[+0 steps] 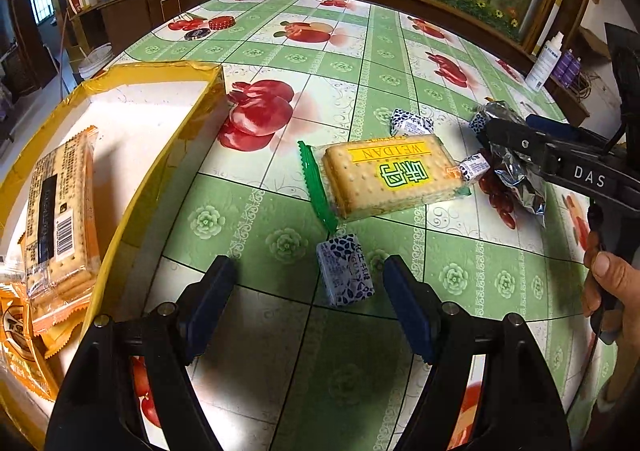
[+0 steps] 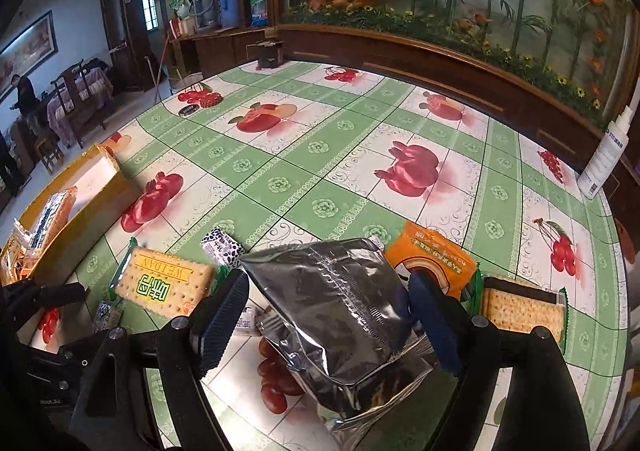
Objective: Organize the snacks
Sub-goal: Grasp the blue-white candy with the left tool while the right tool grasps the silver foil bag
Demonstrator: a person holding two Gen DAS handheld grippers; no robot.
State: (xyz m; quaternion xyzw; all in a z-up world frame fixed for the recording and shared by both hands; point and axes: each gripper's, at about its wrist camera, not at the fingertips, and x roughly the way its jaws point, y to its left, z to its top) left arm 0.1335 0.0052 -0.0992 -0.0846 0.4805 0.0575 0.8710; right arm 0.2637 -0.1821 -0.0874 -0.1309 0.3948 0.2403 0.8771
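Our right hand-held gripper (image 2: pixel 328 315) clamps a silver foil bag (image 2: pixel 340 315), hiding the snacks beneath. Our left hand-held gripper (image 1: pixel 308 283) gapes empty around a blue-patterned candy (image 1: pixel 345 270) on the worktop (image 1: pixel 280 51); the yellow box (image 1: pixel 160 171) is partly cropped.

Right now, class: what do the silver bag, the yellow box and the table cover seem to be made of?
Silver bag: likely metallised foil film; mirror-shiny, sharply creased. Yellow box: probably cardboard under glossy yellow tape; stiff walls, wrinkled sheen. Table cover: seemingly printed plastic or oilcloth; smooth, reflecting light.

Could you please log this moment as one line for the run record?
left gripper: open over blue candy | right gripper: shut on foil bag | box: holds crackers
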